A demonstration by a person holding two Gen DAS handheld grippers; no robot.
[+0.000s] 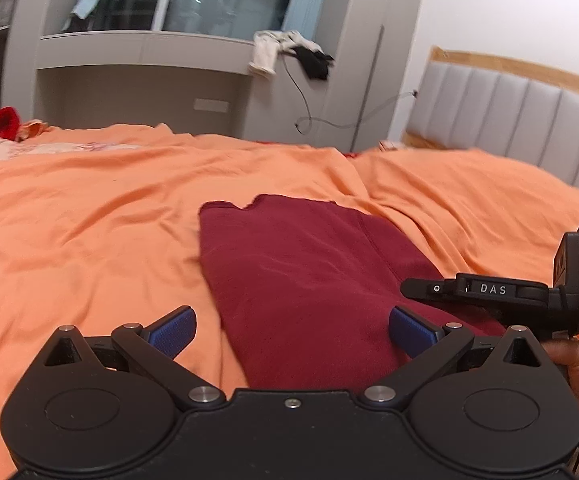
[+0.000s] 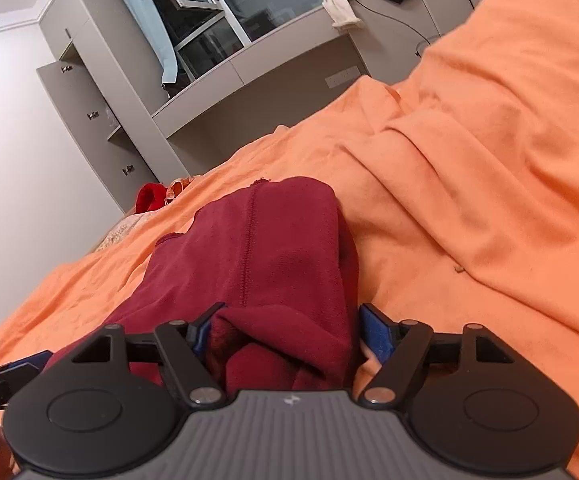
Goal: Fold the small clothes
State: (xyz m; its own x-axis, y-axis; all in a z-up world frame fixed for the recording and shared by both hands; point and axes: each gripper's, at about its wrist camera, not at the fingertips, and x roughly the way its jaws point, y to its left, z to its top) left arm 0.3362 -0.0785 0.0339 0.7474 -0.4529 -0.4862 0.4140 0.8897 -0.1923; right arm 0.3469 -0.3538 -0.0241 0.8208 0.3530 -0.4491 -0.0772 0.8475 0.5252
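Where the dark red garment point(image 1: 309, 280) lies folded lengthwise on the orange bedsheet point(image 1: 89, 240), its near end runs under both tools and is cut off by their black bodies, so the hem cannot be seen. The left gripper point(image 1: 292, 330) hangs over that near end with its jaws spread wide, the blue pads point(image 1: 173, 330) clear of the cloth on either side and nothing pinched. In the right wrist view the right gripper point(image 2: 285, 332) straddles a bunched, raised fold of the same garment point(image 2: 273, 248); the cloth fills the gap, the left pad is half buried in it and the right pad point(image 2: 375, 330) sits just beside its edge, but I cannot tell whether the pads actually press on it. Part of a hand point(image 1: 569, 364) shows at the right edge behind the left tool. Some clothes point(image 1: 285, 50) sit heaped on the grey desk point(image 1: 141, 46) under the window, blurred.
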